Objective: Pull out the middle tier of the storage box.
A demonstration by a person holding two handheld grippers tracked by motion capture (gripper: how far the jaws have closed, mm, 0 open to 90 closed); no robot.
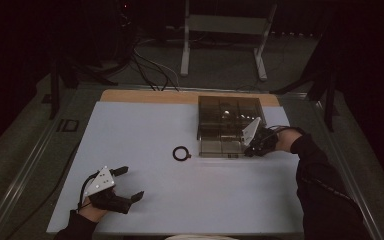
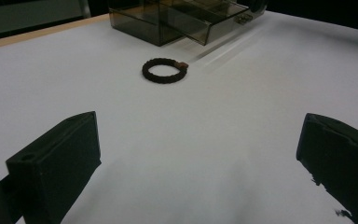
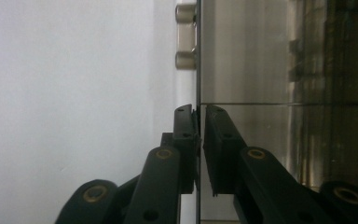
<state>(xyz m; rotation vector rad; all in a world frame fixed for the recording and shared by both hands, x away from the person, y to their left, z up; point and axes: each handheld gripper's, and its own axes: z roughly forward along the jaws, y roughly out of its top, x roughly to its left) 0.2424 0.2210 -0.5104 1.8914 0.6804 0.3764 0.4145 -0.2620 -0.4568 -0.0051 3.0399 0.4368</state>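
High view: smoky plastic box (image 1: 228, 125) sits at the far right of the white table (image 1: 145, 200), its drawer (image 1: 220, 147) pulled out toward the person; right gripper (image 1: 254, 146) is at the drawer's front right corner, hand and dark sleeve behind it; jaw state can't be read from here; black ring (image 1: 181, 153) lies flat on the table just left of the drawer, not touching it; left gripper (image 1: 128, 183) rests well left of and nearer than the box, jaws spread, nothing between them.

Left gripper view: both black jaws stand wide apart over bare table; ring (image 2: 164, 70) lies ahead between their lines, with a small brown bead on its right side; box (image 2: 177, 16) and open drawer (image 2: 216, 25) are beyond the ring.

Right gripper view: right gripper (image 3: 199, 133) pinches the drawer's thin clear front wall (image 3: 198, 74), one jaw on each face, only a narrow gap; two small metal knobs (image 3: 185, 35) sit on the wall's outer face beyond the jaw tips; the drawer's smoky inside lies to the right.
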